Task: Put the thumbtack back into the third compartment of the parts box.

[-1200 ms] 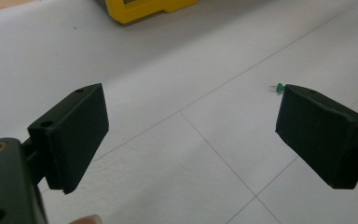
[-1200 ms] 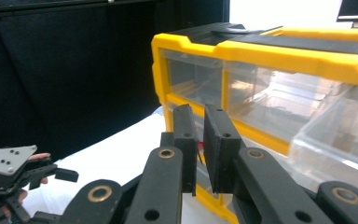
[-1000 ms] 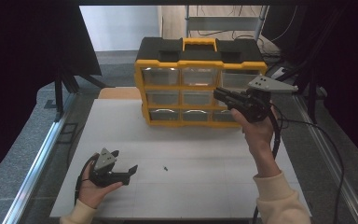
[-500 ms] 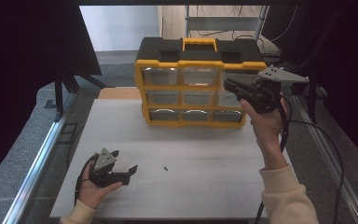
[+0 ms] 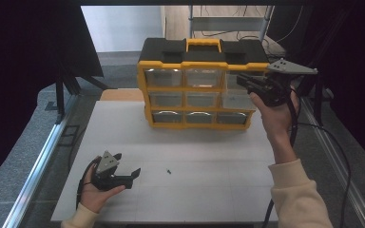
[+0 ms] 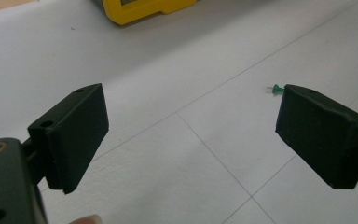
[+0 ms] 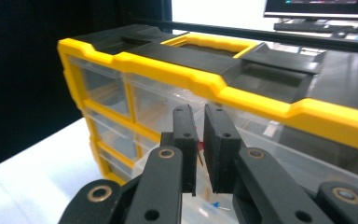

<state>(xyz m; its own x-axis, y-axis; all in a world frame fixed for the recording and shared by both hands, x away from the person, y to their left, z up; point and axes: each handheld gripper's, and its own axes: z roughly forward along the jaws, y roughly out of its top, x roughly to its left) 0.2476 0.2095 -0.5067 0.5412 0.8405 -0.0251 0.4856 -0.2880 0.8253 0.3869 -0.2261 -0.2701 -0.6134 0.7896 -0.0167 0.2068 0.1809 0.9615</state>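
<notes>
A yellow and black drawer organizer [image 5: 197, 90] stands at the back of the white table [image 5: 204, 190]. My right gripper [image 5: 242, 80] is held up in front of its upper right drawers. In the right gripper view, this gripper [image 7: 199, 110] is shut on a small red pushpin [image 7: 197, 145], above a pulled-out clear drawer [image 7: 200, 207] holding a blue pin [image 7: 216, 205]. My left gripper [image 5: 127, 165] rests on the table at the front left with its jaws wide open and empty. A green pushpin [image 5: 169, 171] lies to its right, close to one jaw tip in the left gripper view [image 6: 276, 88].
The organizer [image 7: 223, 88] has three rows of clear drawers and a yellow carry handle [image 5: 203, 44] on top. A metal rail [image 5: 43, 156] runs along the table's left side. Cables [image 5: 323, 137] trail at the right. White table surface [image 6: 168, 60] lies between the left gripper and the organizer.
My right gripper has risen and moved right, from the lower right drawers to the level of the top row. The left gripper and the green pushpin have stayed put.
</notes>
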